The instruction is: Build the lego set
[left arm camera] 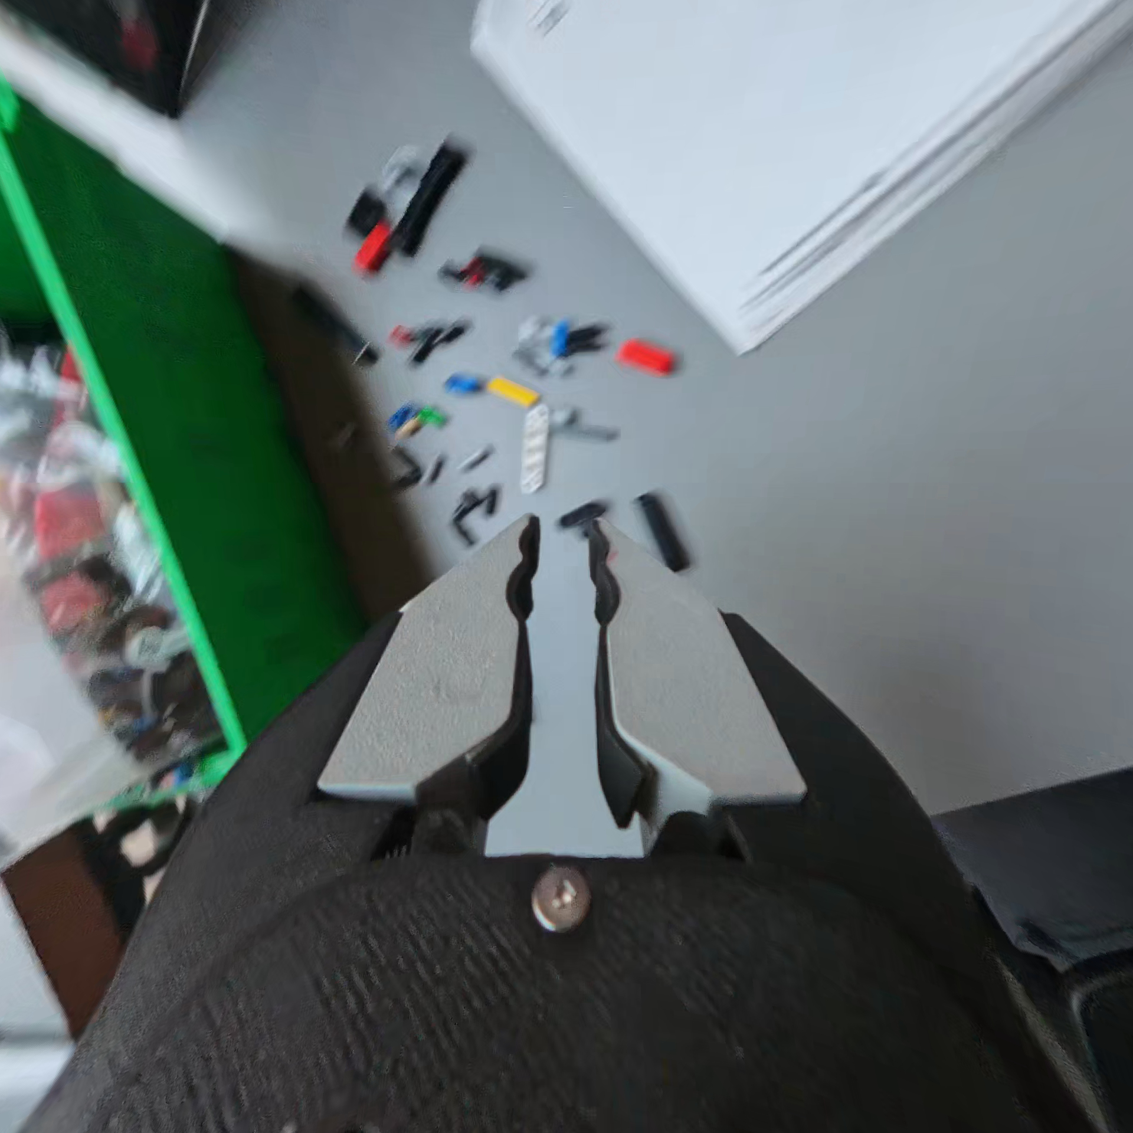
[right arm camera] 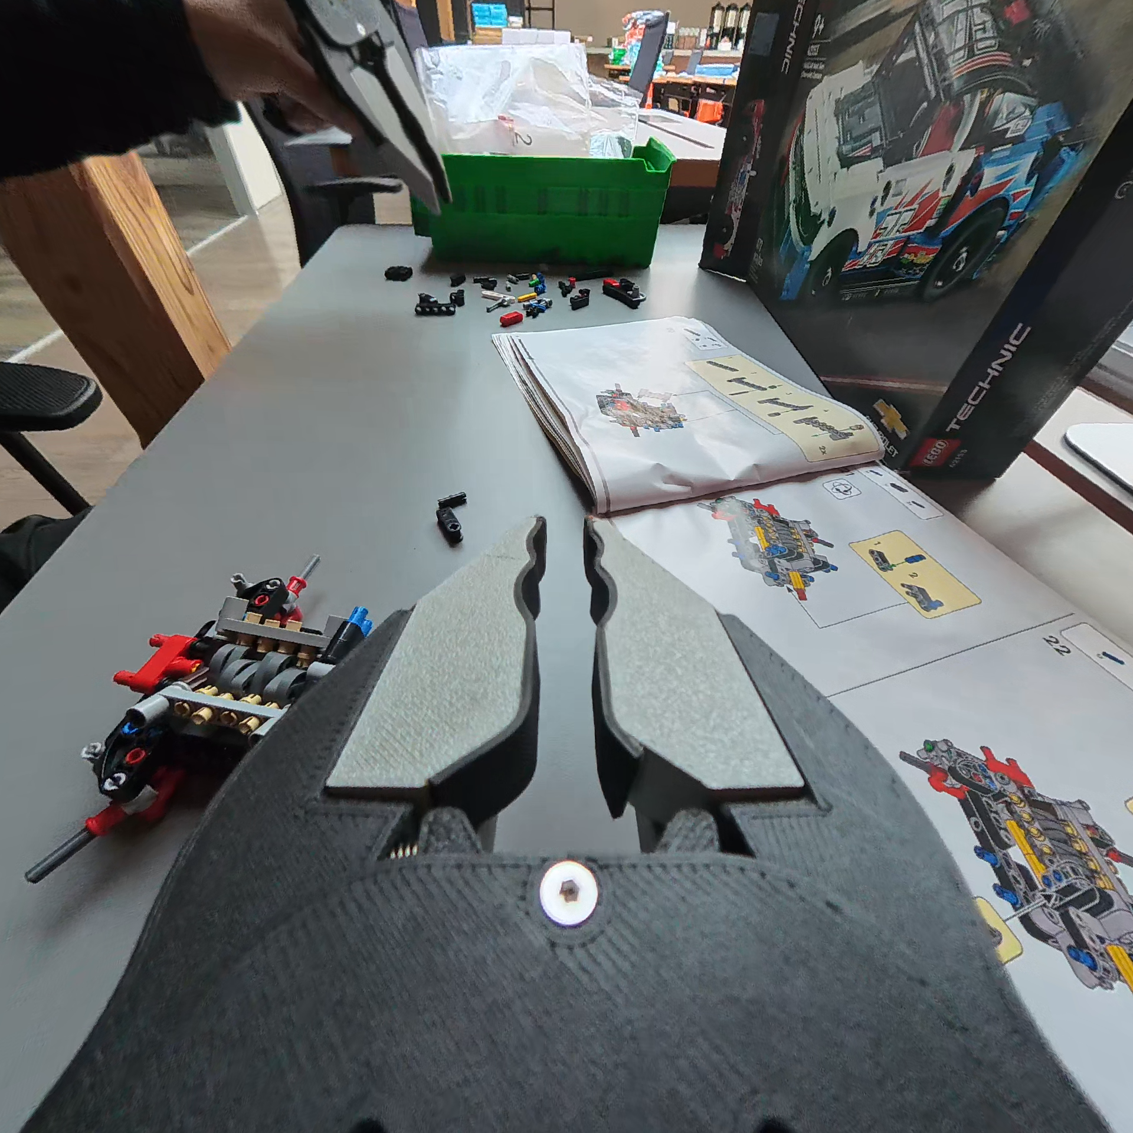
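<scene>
Right hand-held gripper (right arm camera: 564,527) beside multicoloured, half-built lego assembly (right arm camera: 208,674).

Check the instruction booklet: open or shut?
Open. The instruction booklet lies flat on the table, printed pages facing up, earlier pages folded back in a stack.

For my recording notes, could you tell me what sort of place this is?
Probably an office or shared workspace: a grey table with office chairs beside it, and more desks and stocked shelves in the open room behind the green bin.
</scene>
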`<state>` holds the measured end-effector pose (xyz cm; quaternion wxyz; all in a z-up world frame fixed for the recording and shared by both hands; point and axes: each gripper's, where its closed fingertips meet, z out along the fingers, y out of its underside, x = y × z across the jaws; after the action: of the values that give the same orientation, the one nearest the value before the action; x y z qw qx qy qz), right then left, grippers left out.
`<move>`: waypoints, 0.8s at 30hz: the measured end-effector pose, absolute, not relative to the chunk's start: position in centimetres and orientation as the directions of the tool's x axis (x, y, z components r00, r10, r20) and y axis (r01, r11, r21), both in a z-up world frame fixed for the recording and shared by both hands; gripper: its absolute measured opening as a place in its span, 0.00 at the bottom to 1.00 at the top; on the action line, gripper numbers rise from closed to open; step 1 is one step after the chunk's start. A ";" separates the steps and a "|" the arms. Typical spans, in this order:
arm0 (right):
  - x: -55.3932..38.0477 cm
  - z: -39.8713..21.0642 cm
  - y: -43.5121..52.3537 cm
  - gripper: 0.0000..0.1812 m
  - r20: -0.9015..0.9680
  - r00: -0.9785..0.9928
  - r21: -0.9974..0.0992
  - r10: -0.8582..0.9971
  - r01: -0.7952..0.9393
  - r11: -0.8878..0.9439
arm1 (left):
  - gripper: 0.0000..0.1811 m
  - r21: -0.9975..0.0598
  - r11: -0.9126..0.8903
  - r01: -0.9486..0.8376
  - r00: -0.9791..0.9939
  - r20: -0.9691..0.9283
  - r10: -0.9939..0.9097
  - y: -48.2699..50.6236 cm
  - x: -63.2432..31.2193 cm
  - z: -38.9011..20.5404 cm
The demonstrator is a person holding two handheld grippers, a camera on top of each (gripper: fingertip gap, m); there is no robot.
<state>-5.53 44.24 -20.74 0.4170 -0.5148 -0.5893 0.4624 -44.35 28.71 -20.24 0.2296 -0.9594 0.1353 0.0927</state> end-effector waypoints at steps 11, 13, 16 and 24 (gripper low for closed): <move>-5.7 -20.9 44.7 0.04 0.009 -0.092 -0.972 0.996 0.235 0.030 | 0.05 -0.360 -0.918 -0.168 0.982 0.019 -0.187 29.9 -48.4 -25.6; -5.6 -20.9 44.7 0.04 -0.002 -0.096 -0.973 0.995 0.231 0.021 | 0.06 -0.328 -0.924 -0.195 0.978 0.000 -0.206 29.8 -48.7 -26.4; -5.6 -20.8 44.7 0.04 -0.006 -0.101 -0.975 0.995 0.223 0.017 | 0.06 -0.295 -0.928 -0.226 0.973 -0.022 -0.230 29.8 -48.9 -27.3; -5.4 -20.6 44.5 0.02 -0.002 -0.114 -0.977 0.993 0.211 0.022 | 0.09 -0.262 -0.929 -0.262 0.965 -0.060 -0.256 29.9 -49.9 -27.7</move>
<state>-5.42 44.47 -20.63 0.4169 -0.5187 -0.5807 0.4691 -49.91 29.90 -27.71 0.1353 -0.9819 0.1319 0.0123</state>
